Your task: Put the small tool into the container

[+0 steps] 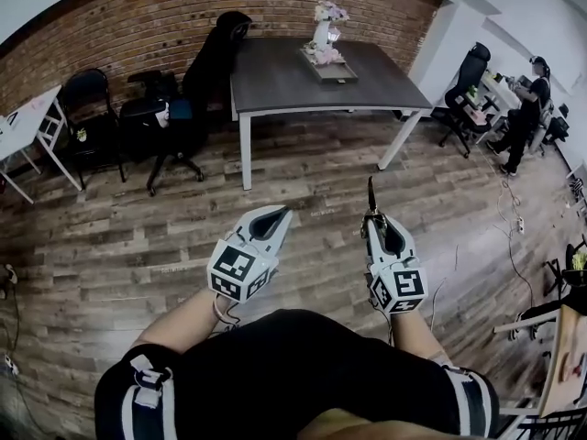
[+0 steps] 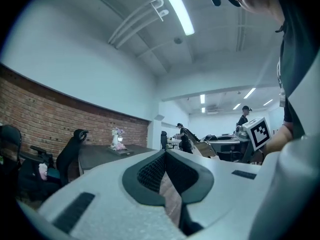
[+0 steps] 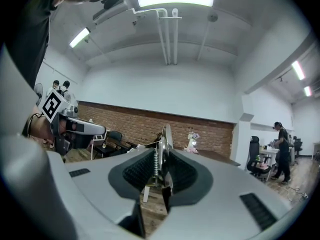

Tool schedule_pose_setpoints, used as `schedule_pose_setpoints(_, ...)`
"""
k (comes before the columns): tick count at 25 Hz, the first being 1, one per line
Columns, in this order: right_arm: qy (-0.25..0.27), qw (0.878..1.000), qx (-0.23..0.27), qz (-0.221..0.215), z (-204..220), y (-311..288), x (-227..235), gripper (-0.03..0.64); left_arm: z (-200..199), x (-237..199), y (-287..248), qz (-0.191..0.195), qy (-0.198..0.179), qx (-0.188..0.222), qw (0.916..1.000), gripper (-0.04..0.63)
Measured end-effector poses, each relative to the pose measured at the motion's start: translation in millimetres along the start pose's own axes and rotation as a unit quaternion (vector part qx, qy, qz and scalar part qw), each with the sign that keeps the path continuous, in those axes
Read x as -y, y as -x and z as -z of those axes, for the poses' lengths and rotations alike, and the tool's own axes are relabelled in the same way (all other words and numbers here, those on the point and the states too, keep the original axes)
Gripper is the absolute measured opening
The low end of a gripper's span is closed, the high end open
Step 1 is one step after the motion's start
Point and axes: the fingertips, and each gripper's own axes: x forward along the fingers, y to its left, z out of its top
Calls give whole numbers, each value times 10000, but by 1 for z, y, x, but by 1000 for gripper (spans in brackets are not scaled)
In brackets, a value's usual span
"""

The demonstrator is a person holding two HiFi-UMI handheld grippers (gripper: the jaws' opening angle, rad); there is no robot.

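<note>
The small tool (image 3: 161,149) is in the right gripper (image 3: 159,158), whose jaws are clamped on it. It looks like a pair of little metal nippers with a coil spring between the handles, standing upright with its thin tip poking out above the jaws (image 1: 371,195). Judging by its look, it is light, stiff and smooth, so it could pivot or slide in the pads if knocked. The present hold low on the sprung handles seems right, since it keeps the handles squeezed and the tip free. The left gripper (image 1: 275,216) is level beside it, jaws together with nothing between them, as the left gripper view (image 2: 165,156) shows. Both are carried over bare wooden floor (image 1: 128,246), well apart from any furniture. Ahead is a dark surface (image 1: 275,85) with a shallow tray (image 1: 327,66) holding a pale flower ornament. I cannot tell whether that tray is the container. The way to the near edge of the surface is open. Office chairs (image 1: 197,81) crowd its left end, its white legs stand at the corners, and a person (image 1: 525,108) works at desks far to the right. Any placing should come in from above and stay clear of the ornament.
</note>
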Motion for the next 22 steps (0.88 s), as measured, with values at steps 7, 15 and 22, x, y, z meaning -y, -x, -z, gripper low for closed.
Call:
schedule_pose_setpoints(7,43,9998,184,-91,-6,-28,28,87,-9,-15,-35,-45,-185,49,9998,9)
schedule_pose_setpoints(15,116,9993,265,-249,-3,-47,54,87,-3,-20,-68,-136,-214,-14,9997,9)
schedule_pose_setpoints(22,182,9993,199,-263,2,-53,65,87,5,-27,-84,-31,-174,-268,9995,9)
